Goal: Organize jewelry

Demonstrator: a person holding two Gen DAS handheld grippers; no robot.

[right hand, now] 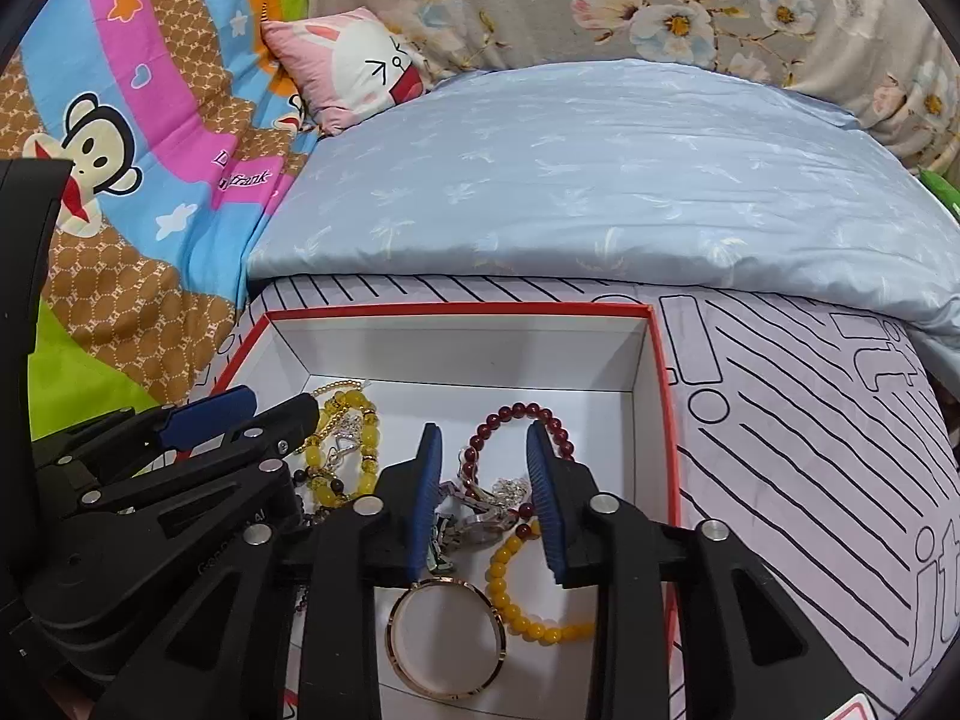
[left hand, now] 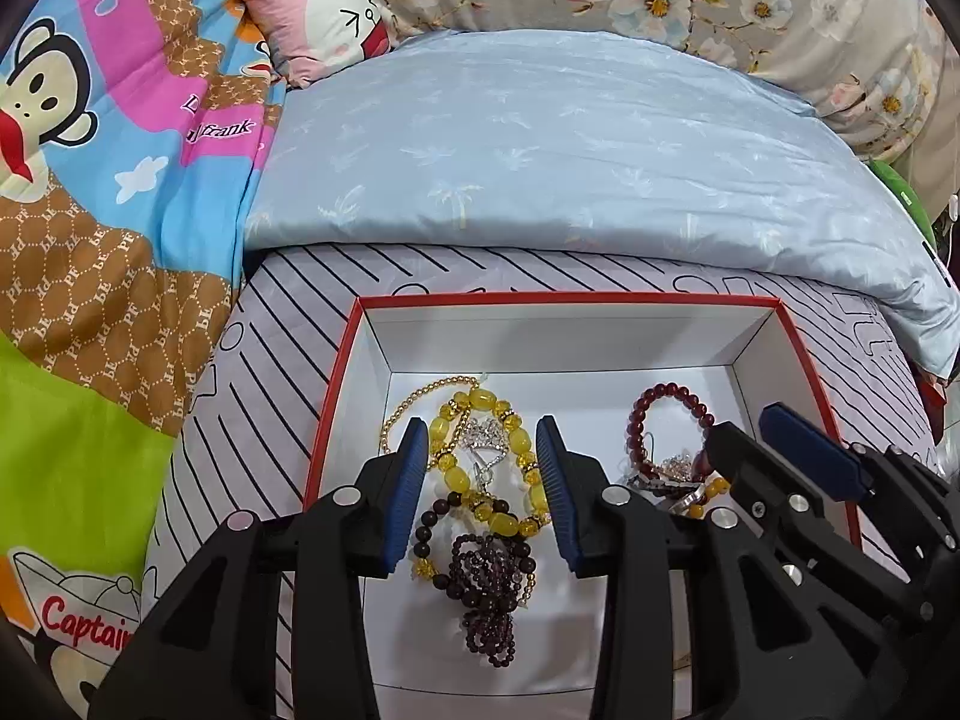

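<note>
A red-rimmed white box (left hand: 564, 300) (right hand: 456, 311) lies on the bed and holds the jewelry. My left gripper (left hand: 483, 438) is open above a pile on the box's left: a yellow bead bracelet (left hand: 474, 468), a thin gold bead chain (left hand: 420, 396), a silver crown piece (left hand: 480, 438) and dark purple beads (left hand: 486, 588). My right gripper (right hand: 483, 444) is open above the right pile: a dark red bead bracelet (right hand: 522, 414), a small yellow bead bracelet (right hand: 528, 606), a gold bangle (right hand: 447, 636) and tangled silver pieces (right hand: 480, 510). Neither gripper holds anything.
The box sits on a grey sheet with black lines (right hand: 810, 450). A pale blue quilt (left hand: 570, 150) lies folded just behind it. A colourful monkey-print blanket (left hand: 102, 180) is to the left, a pink rabbit pillow (left hand: 324, 12) further back.
</note>
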